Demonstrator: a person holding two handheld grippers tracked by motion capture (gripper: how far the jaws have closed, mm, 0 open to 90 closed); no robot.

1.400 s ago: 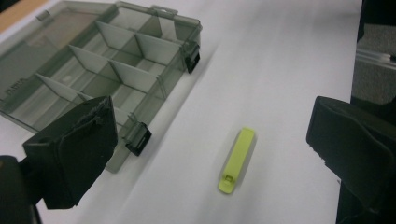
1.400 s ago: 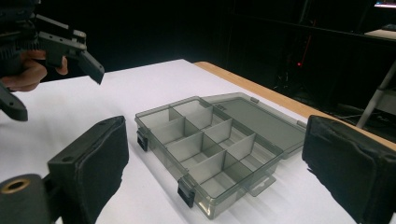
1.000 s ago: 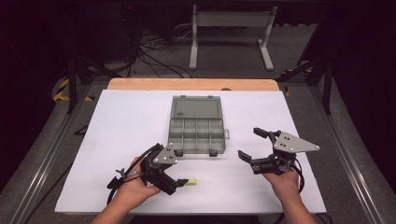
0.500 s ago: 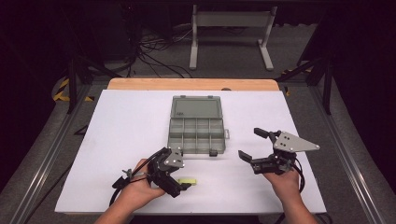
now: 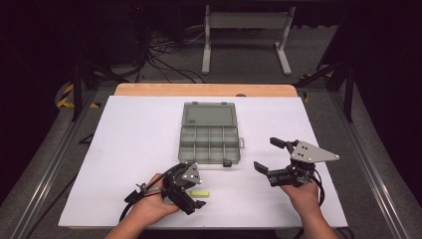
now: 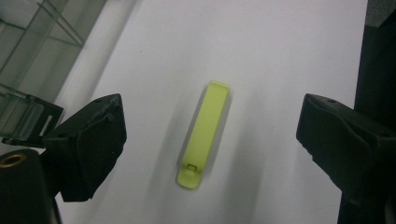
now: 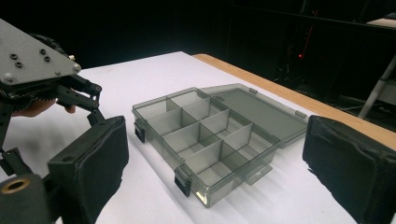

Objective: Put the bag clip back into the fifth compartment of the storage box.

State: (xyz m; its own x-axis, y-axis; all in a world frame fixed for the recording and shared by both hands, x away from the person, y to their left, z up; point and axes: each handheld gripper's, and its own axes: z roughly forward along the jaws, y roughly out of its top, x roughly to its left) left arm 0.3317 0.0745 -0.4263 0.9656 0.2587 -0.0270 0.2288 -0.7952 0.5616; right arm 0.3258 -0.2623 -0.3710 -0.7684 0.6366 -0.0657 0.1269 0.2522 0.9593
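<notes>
The compartment box (image 5: 210, 133) lies open on the white tabletop (image 5: 124, 149), lid folded flat on its far side; its divided compartments appear empty. The yellow-green clip (image 6: 204, 133) lies flat on the tabletop, just in front of the box's near left corner, untouched. The left gripper (image 5: 193, 195) hovers over the clip, jaws spread apart on either side. The right gripper (image 5: 271, 155), right of the box, has jaws apart, holding nothing.

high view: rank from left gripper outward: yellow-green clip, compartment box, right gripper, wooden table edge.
1. Small yellow-green plastic clip, lying flat just beside the left gripper.
2. Clear grey plastic compartment box, lid open, ahead at table centre.
3. Right gripper, across the white sheet to the right.
4. Wooden table edge, along the far side beyond the box.
</notes>
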